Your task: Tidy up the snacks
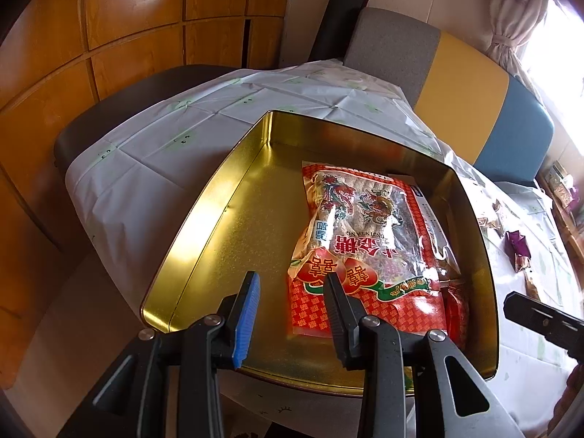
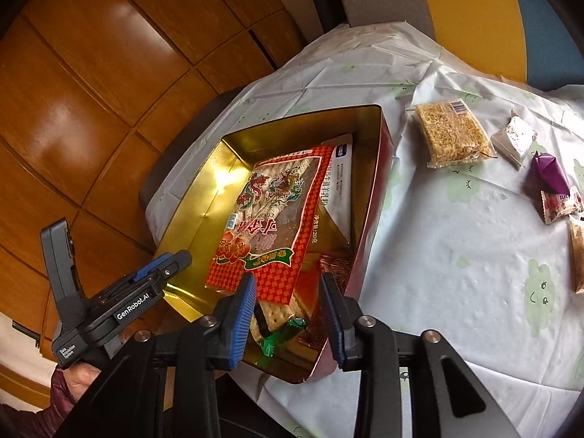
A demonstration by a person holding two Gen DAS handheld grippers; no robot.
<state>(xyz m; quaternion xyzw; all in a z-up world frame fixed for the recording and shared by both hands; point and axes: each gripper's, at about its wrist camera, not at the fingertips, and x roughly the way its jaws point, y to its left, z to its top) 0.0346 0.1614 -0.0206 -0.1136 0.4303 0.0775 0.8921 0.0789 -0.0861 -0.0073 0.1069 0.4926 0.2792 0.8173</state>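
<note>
A gold tin [image 1: 204,211] stands open on the white tablecloth. A red snack bag [image 1: 365,241] with dragon print lies flat in its right half. My left gripper [image 1: 292,286] hovers over the tin's near side, open, with nothing between its fingers. In the right wrist view the same tin [image 2: 368,200] holds the red bag [image 2: 277,211] on top of a white pouch [image 2: 341,182]. A cracker pack [image 2: 277,315] and a green candy [image 2: 284,335] lie at the tin's near corner. My right gripper [image 2: 288,284] hangs above that corner, open and holding nothing.
Loose snacks lie on the cloth right of the tin: a rice crisp pack [image 2: 452,135], a white packet [image 2: 514,140], a purple wrapped piece [image 2: 549,171] and a pink candy [image 2: 560,202]. A grey, yellow and blue chair [image 1: 463,84] stands behind the table, with wooden cabinets [image 1: 109,36] at left.
</note>
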